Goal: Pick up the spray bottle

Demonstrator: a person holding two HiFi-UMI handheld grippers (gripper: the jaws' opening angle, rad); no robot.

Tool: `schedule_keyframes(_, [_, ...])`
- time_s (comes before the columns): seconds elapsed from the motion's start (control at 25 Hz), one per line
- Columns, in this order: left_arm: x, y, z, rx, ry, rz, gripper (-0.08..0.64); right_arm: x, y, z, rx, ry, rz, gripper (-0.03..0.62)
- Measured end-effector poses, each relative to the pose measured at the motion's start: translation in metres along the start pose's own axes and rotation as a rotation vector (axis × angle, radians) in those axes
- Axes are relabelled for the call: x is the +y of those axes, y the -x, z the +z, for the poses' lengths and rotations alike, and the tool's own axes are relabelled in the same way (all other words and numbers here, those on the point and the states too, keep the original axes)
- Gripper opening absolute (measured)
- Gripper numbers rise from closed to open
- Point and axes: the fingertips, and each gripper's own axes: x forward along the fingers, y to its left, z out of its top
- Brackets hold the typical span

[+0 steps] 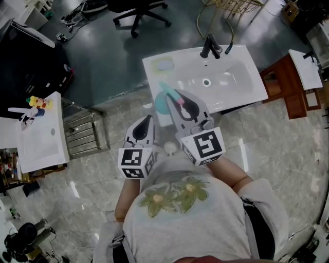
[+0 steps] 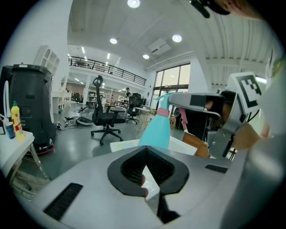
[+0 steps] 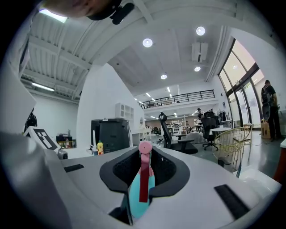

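My right gripper (image 1: 180,102) is shut on the neck of the spray bottle (image 1: 164,101), a teal bottle with a pink trigger head. The bottle hangs in the air over the front left corner of the white sink (image 1: 241,92). In the right gripper view the spray bottle (image 3: 136,197) sits between the black pads, its pink trigger pointing up. The left gripper view shows the spray bottle (image 2: 156,129) hanging from the right gripper (image 2: 196,100). My left gripper (image 1: 145,123) stays beside it, a little lower and nearer to me, shut with nothing in it.
A black faucet (image 1: 211,47) stands at the sink's back edge. A brown wooden cabinet (image 1: 285,85) is to the sink's right. A small white table (image 1: 36,138) with a yellow bottle (image 1: 38,101) and a wire rack (image 1: 82,132) stand at the left. An office chair (image 1: 139,13) is beyond.
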Motion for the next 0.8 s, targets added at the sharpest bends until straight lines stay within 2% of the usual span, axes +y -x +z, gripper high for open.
schedule_keyframes(0.32, [0.012, 0.003, 0.0, -0.01, 0.02, 0.027, 0.006, 0.005, 0.011, 0.029, -0.091, 0.014, 0.023, 0.072])
schedule_keyframes(0.8, [0.011, 0.008, 0.0, -0.014, 0.025, 0.042, 0.006, 0.001, 0.026, 0.062, -0.189, 0.051, 0.005, 0.071])
